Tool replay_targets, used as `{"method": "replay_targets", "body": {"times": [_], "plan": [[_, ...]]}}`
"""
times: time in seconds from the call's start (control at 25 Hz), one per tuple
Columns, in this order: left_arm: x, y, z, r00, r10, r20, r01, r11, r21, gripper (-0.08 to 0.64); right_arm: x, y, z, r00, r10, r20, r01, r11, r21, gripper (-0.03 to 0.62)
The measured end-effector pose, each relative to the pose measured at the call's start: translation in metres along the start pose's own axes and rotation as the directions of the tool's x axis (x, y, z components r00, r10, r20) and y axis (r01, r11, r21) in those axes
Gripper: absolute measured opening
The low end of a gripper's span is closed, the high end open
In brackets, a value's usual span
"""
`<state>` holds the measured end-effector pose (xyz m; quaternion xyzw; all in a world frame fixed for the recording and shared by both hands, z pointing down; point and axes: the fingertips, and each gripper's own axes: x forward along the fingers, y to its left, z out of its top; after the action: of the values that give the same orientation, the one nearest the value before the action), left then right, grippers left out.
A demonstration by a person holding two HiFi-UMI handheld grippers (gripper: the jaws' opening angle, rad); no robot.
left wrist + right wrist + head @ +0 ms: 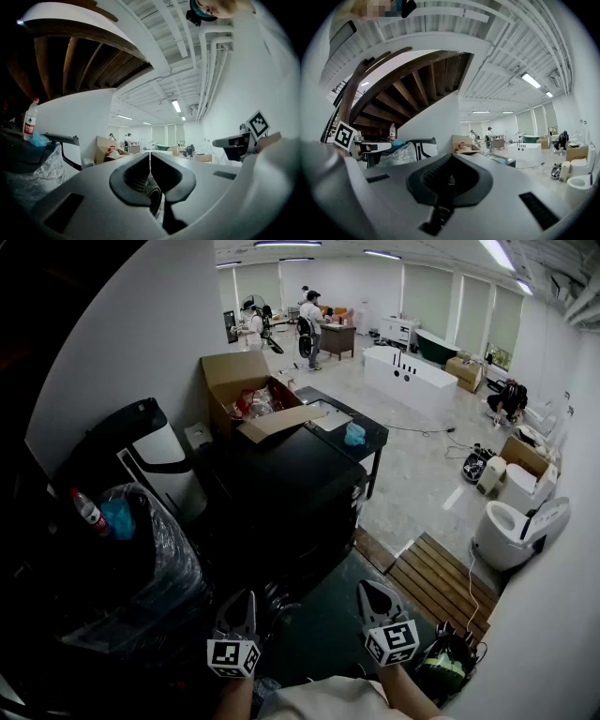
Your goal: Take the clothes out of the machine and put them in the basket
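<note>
While level, side by side before the machine (281, 493), left claw (244, 601) and right claw (370, 589) both pressed together, empty.

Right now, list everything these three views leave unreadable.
Large black box-shaped machine, head view: too dark to show a door or any clothes.
Open brown cardboard box, head view: red contents too small to name.
Dark green-tinted object, head view: shadowed near the lower edge; cannot tell whether it is a basket.
Black bin wrapped in clear plastic, head view: contents lost in shadow and glare.
</note>
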<state>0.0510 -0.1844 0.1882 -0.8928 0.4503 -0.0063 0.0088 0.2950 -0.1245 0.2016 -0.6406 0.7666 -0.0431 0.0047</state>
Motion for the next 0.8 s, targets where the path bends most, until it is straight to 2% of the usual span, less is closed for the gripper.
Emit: {"method": "replay_targets", "body": {"times": [0.44, 0.8], "plan": [[0.0007, -0.0044, -0.0047, 1.0, -0.021, -0.014, 0.021, 1.0, -0.001, 0.023, -0.0015, 0.0037, -0.0025, 1.0, -0.004, -0.002, 0.004, 1.0, -0.009, 0.008], [0.0011, -0.0018, -0.0055, 0.999, -0.037, -0.017, 0.037, 0.999, 0.0, 0.023, -0.002, 0.0014, -0.0037, 0.999, -0.046, -0.002, 0.046, 0.999, 0.011, 0.008]]}}
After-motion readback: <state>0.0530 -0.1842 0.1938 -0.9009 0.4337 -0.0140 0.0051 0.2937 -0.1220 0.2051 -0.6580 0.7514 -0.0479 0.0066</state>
